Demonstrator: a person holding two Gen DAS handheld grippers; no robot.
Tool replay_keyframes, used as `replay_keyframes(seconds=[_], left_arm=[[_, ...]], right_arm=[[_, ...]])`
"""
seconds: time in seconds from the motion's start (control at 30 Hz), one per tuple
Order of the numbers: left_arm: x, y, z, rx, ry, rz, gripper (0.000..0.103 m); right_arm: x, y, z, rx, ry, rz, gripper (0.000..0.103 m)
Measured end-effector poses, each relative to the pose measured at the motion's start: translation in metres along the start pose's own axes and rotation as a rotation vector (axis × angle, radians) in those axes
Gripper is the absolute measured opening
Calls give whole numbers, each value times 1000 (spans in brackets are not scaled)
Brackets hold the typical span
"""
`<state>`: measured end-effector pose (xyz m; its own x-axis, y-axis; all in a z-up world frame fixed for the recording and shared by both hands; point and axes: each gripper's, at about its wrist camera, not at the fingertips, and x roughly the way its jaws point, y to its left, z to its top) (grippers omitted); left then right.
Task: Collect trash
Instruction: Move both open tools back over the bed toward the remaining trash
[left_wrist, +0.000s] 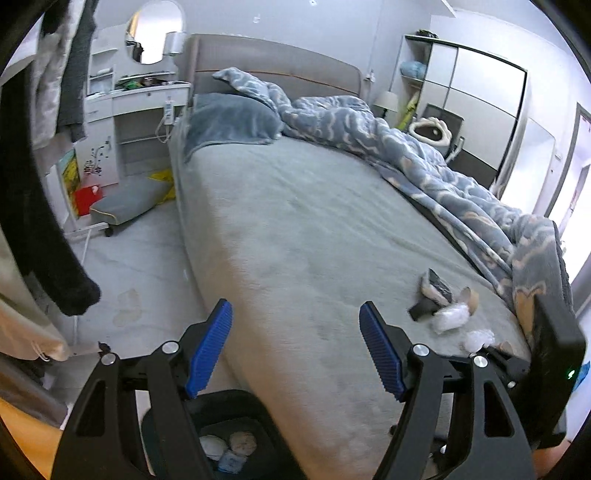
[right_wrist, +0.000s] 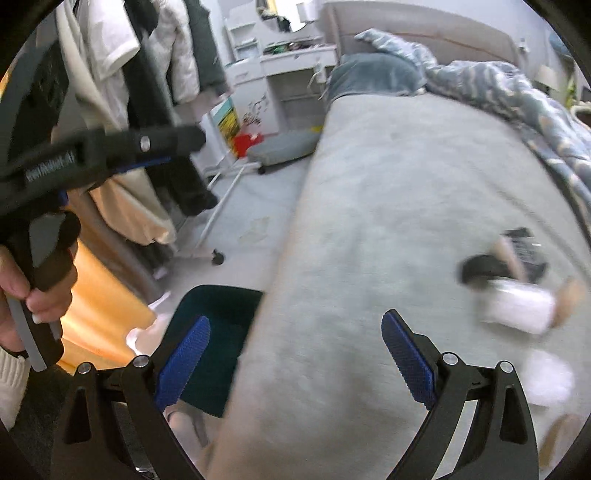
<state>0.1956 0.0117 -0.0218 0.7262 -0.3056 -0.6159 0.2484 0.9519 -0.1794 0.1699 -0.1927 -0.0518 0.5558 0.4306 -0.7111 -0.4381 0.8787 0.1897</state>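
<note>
- Left wrist view: your left gripper (left_wrist: 295, 347) hangs over the bed (left_wrist: 295, 229) edge, jaws released, nothing between the blue pads (left_wrist: 208, 347).
- The trash (left_wrist: 448, 317), white wads and dark scraps, lies on the bed at 3 o'clock from that gripper, near the blanket (left_wrist: 424, 147).
- The bin (left_wrist: 229, 406) sits on the floor at 7 o'clock, against the bed, with a few wads already inside.
- Right wrist view: your right gripper (right_wrist: 295, 362) is spread wide and empty, straddling the bed edge.
- Blurred trash (right_wrist: 517, 306) lies at 2 o'clock from it; the bin (right_wrist: 221, 325) is at 8 o'clock.
- Your left hand (right_wrist: 26, 291) squeezes its handle at the 9 o'clock edge.
</note>
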Motion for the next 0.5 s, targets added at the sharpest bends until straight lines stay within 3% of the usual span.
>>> replay_keyframes(seconds=[0.5], left_arm=[[40, -89, -9, 59, 52, -73, 86]], right_arm=[[-54, -81, -44, 50, -69, -177, 95]])
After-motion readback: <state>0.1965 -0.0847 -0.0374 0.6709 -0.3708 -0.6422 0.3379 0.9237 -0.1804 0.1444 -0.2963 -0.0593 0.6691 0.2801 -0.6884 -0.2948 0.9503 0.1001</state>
